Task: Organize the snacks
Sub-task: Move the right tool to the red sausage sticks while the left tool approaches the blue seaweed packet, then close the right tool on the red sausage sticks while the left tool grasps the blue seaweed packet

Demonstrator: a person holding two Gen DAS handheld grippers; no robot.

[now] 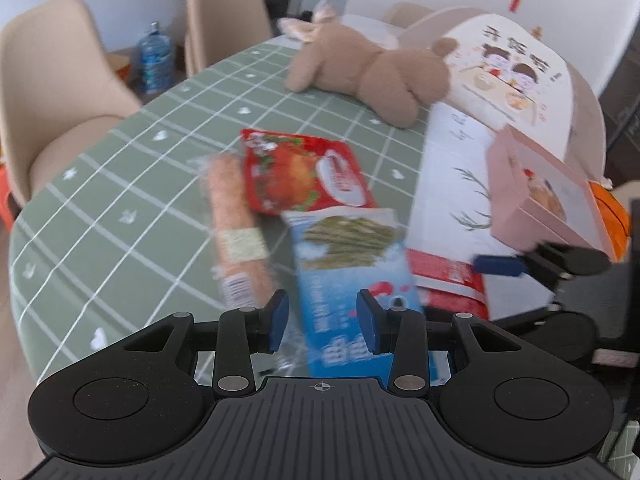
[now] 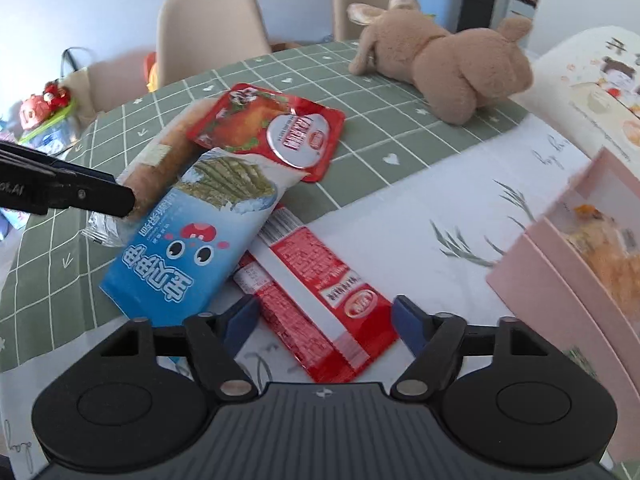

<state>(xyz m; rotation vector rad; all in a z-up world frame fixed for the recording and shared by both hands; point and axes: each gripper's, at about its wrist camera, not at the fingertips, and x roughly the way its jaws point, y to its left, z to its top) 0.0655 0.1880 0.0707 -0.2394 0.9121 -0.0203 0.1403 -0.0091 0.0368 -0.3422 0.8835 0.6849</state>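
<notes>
While both grippers hover over the snack pile:
Left gripper [image 1: 322, 322]: fingers parted — glossy blue packet [image 1: 352, 276] between them, untouched.
Right gripper [image 2: 325, 326]: fingers spread wide above flat, crinkly red packet [image 2: 320, 292].
Table [image 1: 120, 200]: green checked cloth — snacks overlapping.

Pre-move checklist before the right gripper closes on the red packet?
1. Right gripper jaws open, nothing pinched: ok.
2. Long red foil snack packet sits between the right pads: ok.
3. Blue seaweed snack bag overlaps the red packet's far end, may drag: not ok.
4. Left gripper straddles the blue bag; whether the pads press it: cannot tell.
5. Pink cardboard box stands apart from the red packet: ok.
6. Tan plush rabbit lies far back, out of the way: ok.
</notes>
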